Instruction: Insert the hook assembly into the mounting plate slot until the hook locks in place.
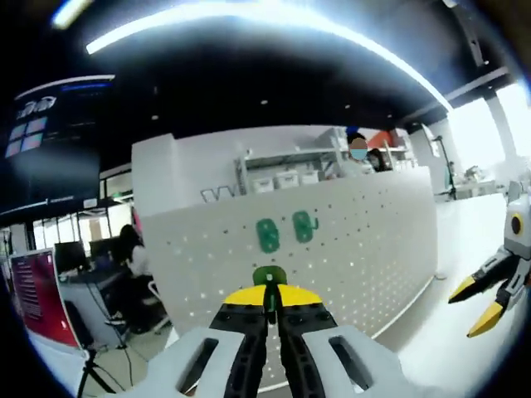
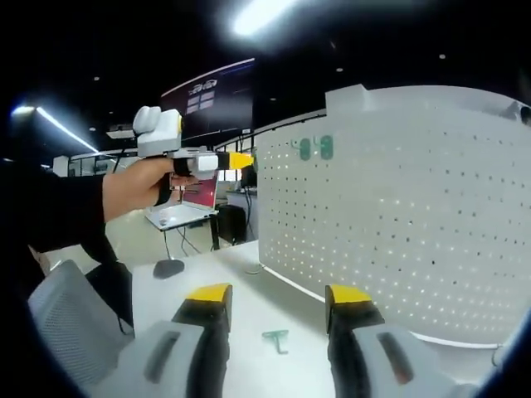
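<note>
Centrally, a white curved pegboard panel (image 1: 348, 240) spans the left gripper view's middle and stands at the right of the right gripper view, on a white table (image 2: 241, 282). Two green hooks (image 1: 284, 230) hang side by side on the panel, just above centre in the left gripper view and near the upper middle of the right gripper view. At bottom centre, the left gripper (image 1: 270, 300) has its yellow-tipped jaws pressed narrow on a green hook piece (image 1: 270, 278). Low in its own view, the right gripper (image 2: 279, 297) stands wide, holding nothing. Between its jaws, near the bottom edge, a small green hook (image 2: 276, 338) lies on the table.
</note>
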